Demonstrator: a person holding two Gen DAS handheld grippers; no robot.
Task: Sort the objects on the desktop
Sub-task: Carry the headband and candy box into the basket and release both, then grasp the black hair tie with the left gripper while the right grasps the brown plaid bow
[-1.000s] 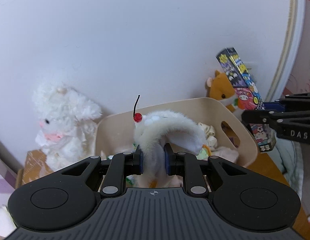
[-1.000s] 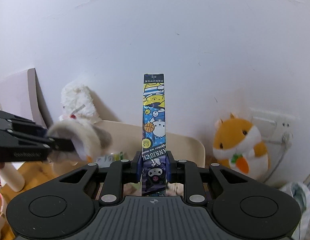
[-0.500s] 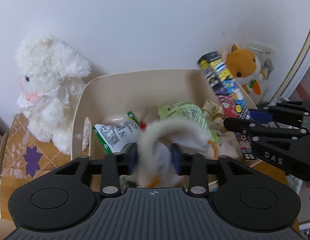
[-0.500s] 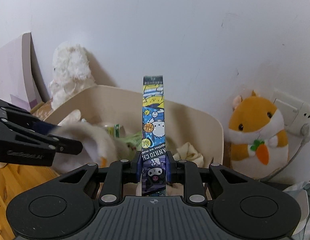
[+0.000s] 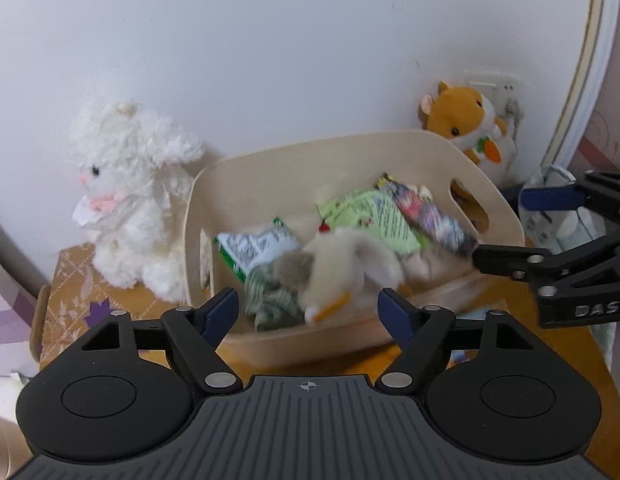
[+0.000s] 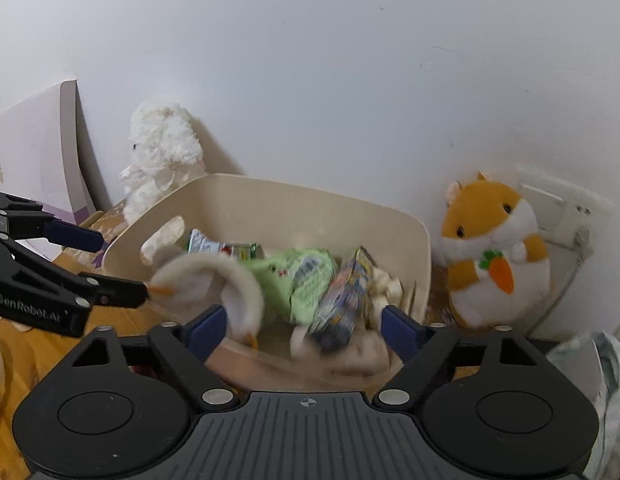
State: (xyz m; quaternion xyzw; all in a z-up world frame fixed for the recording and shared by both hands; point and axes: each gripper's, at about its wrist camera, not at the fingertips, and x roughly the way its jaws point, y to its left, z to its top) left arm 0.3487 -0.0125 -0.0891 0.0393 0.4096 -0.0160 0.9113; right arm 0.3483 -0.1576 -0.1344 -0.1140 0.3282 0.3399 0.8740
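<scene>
A cream plastic bin (image 5: 269, 168) (image 6: 420, 256) stands on the wooden desk against the wall. Inside it lies a blurred white furry headband (image 5: 350, 258) (image 6: 213, 280) with a red cherry, just past my left gripper (image 5: 310, 308), whose jaws are opening with nothing pressed between the pads. A colourful cartoon-printed box (image 6: 342, 300) (image 5: 426, 216) lies tilted and blurred in the bin, ahead of my right gripper (image 6: 301, 326), whose jaws are also opening and touch nothing. Green snack packets (image 5: 257, 246) (image 6: 305, 280) lie underneath.
A white plush lamb (image 5: 129, 196) (image 6: 161, 160) sits left of the bin on a patterned brown box (image 5: 69, 304). An orange hamster plush (image 5: 466, 128) (image 6: 498, 248) sits to the right by a wall socket (image 6: 550, 212). A white wall rises close behind.
Both grippers dipped toward the bin and opened. The headband left my left gripper and the printed box left my right gripper; both dropped into the bin.
</scene>
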